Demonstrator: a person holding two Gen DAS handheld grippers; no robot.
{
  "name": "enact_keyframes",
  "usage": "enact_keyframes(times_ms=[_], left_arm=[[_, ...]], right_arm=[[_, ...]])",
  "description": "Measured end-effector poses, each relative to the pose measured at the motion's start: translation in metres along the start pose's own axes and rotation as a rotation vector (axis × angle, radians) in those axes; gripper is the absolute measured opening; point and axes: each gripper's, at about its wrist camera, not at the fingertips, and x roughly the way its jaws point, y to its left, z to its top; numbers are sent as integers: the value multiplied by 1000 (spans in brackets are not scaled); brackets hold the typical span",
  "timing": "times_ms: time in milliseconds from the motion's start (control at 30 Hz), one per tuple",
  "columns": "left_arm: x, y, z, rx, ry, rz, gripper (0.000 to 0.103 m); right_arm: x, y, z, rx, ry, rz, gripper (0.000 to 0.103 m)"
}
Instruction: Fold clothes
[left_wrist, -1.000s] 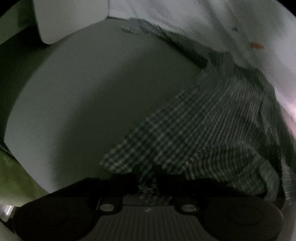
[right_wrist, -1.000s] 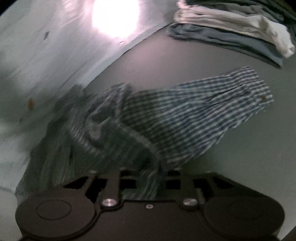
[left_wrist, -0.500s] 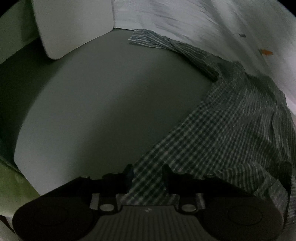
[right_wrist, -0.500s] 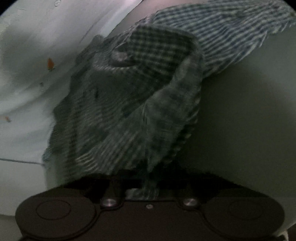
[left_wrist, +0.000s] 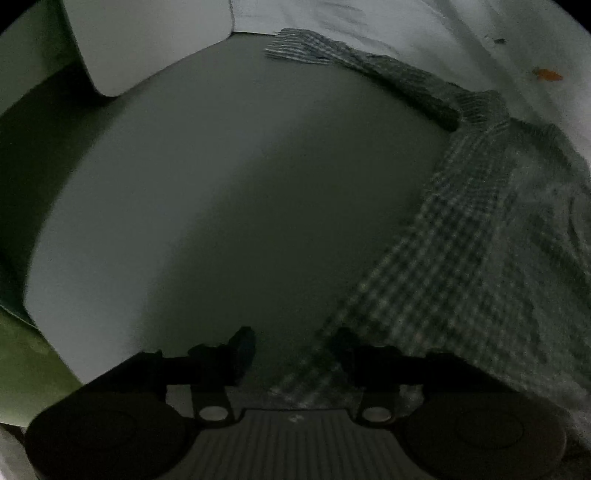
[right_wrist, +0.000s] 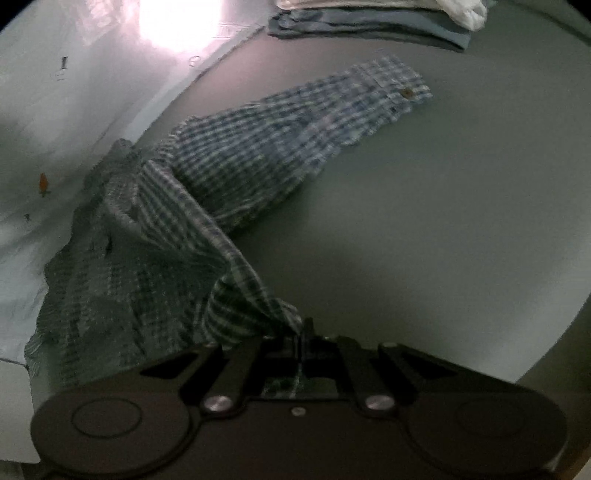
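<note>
A blue-and-white checked shirt (left_wrist: 480, 240) lies on a grey table top (left_wrist: 240, 203), one sleeve stretching to the far edge. My left gripper (left_wrist: 291, 350) is open, its jaws apart, with the shirt's hem lying between and under the right finger. In the right wrist view the shirt (right_wrist: 229, 177) is bunched, one sleeve with a buttoned cuff (right_wrist: 399, 88) spread out to the far right. My right gripper (right_wrist: 299, 339) is shut on a corner of the shirt and holds it just above the table (right_wrist: 443, 221).
A stack of folded clothes (right_wrist: 369, 18) sits at the far edge in the right wrist view. A white sheet-like surface (right_wrist: 74, 92) borders the table on the left. A white block (left_wrist: 147, 37) stands at the table's far left corner.
My left gripper has opened and let go of the shirt's hem. My right gripper, still shut on the shirt, has pulled back, and the sleeve now lies spread on the table.
</note>
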Motion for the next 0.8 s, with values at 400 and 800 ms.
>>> enact_keyframes(times_ms=[400, 800], left_arm=[[-49, -1, -14, 24, -66, 25, 0], [-43, 29, -38, -109, 68, 23, 7]], right_arm=[[-35, 0, 15, -3, -44, 112, 2], [-14, -4, 8, -98, 90, -172, 12]])
